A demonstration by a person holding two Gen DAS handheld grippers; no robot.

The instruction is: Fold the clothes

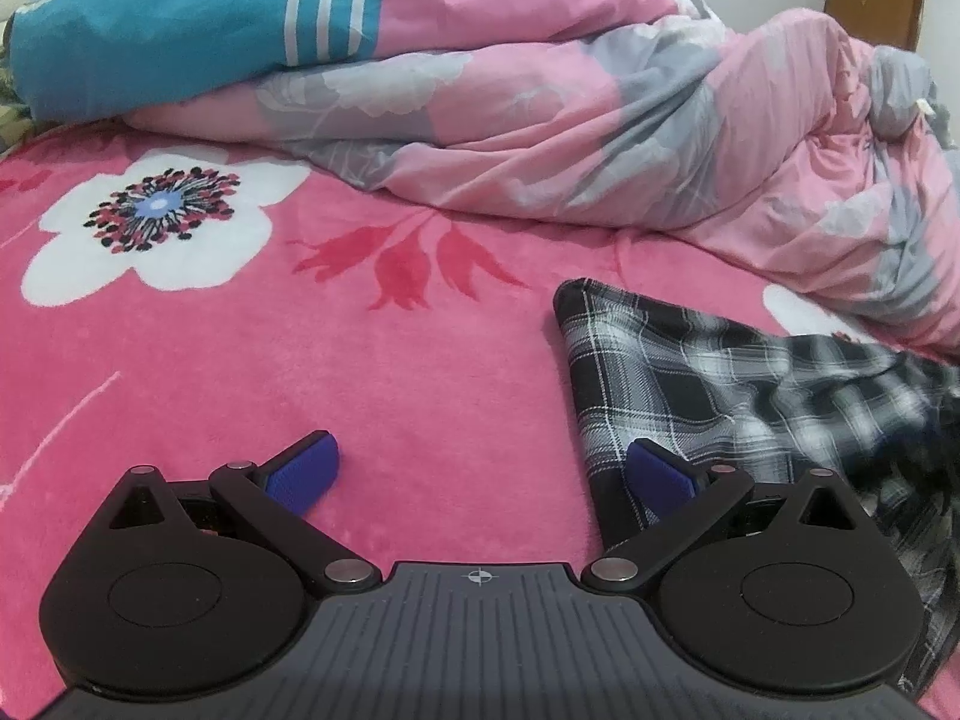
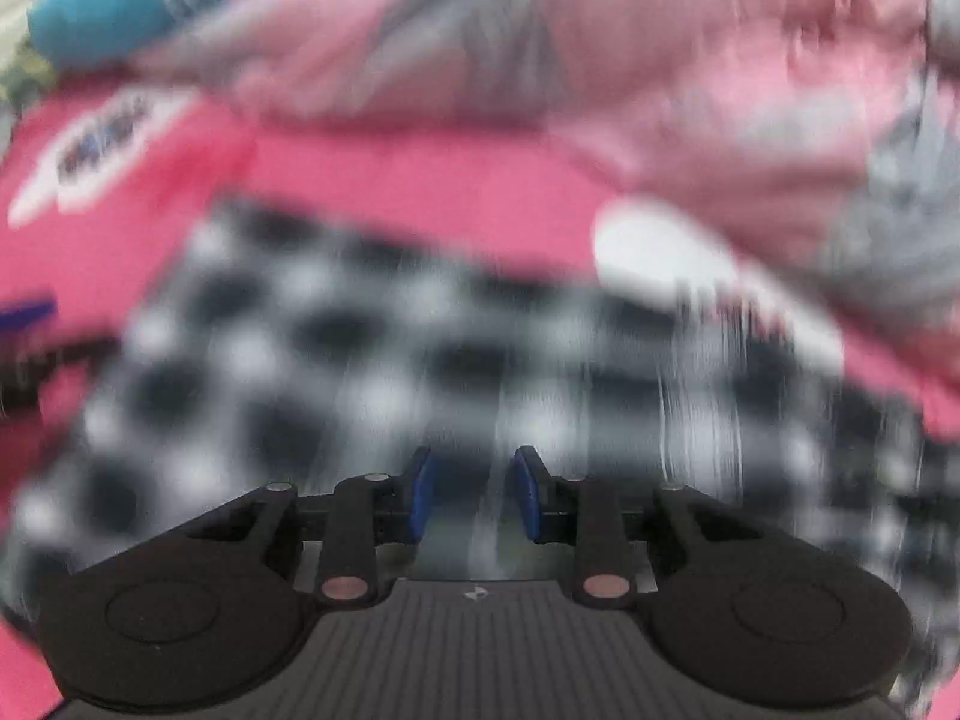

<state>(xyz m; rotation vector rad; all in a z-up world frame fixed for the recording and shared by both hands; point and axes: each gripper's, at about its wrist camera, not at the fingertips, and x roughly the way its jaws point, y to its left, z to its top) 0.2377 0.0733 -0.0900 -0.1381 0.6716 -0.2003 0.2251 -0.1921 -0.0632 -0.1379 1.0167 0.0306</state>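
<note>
Now the black-and-white plaid garment [image 1: 690, 384] lies on a bright pink fleece blanket [image 1: 252, 360] printed with big white flowers, toward the right and near side of the left wrist view, one corner pointing away toward the far side. Its right part blurs in that view. The left gripper [image 1: 480, 468] hovers low over the bedding with its jaws spread wide and nothing between them: its left blue finger [image 1: 303, 471] sits over bare pink fleece, while the right one stands at the garment's near left edge, though whether it touches the cloth cannot be told. Beyond the garment, on the far side, a rumpled pink-and-grey quilt [image 1: 600, 120] is heaped across the bed, and a teal cloth with white stripes [image 1: 180, 24] lies on it at the far left. A brown wooden panel [image 1: 873, 0] shows at the far right against a pale wall. In the right wrist view everything is heavily smeared; the right gripper [image 2: 474, 495] points down at the plaid garment [image 2: 360, 360], which fills the near and middle ground. Its jaws stand narrow, with a streak of pale cloth seeming to run between the blue pads [image 2: 420, 495], yet the blur leaves it unclear whether they actually pinch the fabric.
</note>
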